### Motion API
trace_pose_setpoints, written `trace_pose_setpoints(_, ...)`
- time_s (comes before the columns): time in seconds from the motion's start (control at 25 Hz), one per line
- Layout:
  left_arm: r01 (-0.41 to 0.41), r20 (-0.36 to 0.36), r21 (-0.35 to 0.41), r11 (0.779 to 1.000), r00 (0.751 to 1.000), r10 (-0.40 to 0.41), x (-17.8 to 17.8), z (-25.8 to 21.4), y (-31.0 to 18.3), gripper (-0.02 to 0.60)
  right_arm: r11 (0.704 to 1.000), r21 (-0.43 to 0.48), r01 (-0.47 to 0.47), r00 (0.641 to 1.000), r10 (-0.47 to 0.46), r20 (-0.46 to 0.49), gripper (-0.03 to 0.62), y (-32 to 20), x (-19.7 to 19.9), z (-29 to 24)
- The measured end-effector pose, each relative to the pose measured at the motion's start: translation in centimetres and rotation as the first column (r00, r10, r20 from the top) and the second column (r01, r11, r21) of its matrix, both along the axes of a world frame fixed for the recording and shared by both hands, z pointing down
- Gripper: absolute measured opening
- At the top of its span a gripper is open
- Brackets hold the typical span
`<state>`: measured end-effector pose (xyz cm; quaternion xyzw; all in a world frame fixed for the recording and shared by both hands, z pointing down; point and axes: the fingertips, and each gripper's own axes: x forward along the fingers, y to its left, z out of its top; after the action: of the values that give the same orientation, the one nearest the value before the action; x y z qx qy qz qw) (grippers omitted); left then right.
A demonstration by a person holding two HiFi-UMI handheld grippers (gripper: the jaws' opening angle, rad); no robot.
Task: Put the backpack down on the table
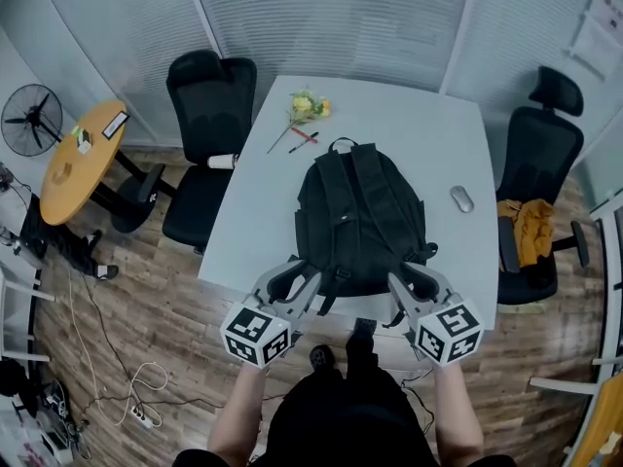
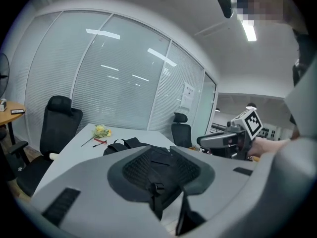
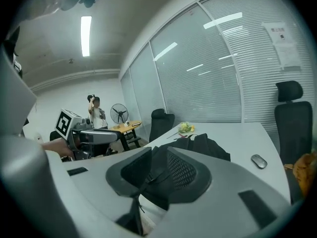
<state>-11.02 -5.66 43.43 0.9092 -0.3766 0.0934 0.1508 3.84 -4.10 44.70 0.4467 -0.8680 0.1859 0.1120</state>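
A black backpack (image 1: 360,217) lies flat on the grey table (image 1: 428,134), handle toward the far side and straps trailing over the near edge. My left gripper (image 1: 297,278) hovers at its near left corner and my right gripper (image 1: 414,282) at its near right corner, both just off the table's front edge. In the left gripper view the jaws (image 2: 170,148) stand slightly apart; the backpack (image 2: 124,145) and a buckled strap (image 2: 156,187) show through the gap. The right gripper (image 3: 159,147) looks the same, a narrow gap with the backpack (image 3: 213,148) beyond. Neither grips anything.
Yellow flowers (image 1: 307,107) and a red pen (image 1: 304,136) lie at the table's far left, a mouse (image 1: 461,198) to the right. Black chairs (image 1: 209,95) (image 1: 535,154) flank the table, one holding an orange garment (image 1: 531,227). A round wooden table (image 1: 83,154) and a fan (image 1: 29,120) stand left.
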Motion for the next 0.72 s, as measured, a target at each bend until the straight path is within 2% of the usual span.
trace_pose_setpoints(0.24,-0.006,-0.006,0.029,1.000,1.000,0.006,-1.3,-0.8,2.5,0.063,0.999,0.050,-0.008,1.000,0.008,0.016,0.092,2.8,-1.9,-1.3)
trace_pose_setpoints(0.72,-0.014,-0.017,0.040,0.999,1.000,0.015,-2.3,-1.1,6.3,0.002,0.993,0.114,0.019,0.999,-0.024,0.043,0.011,7.1,-4.0,-2.5)
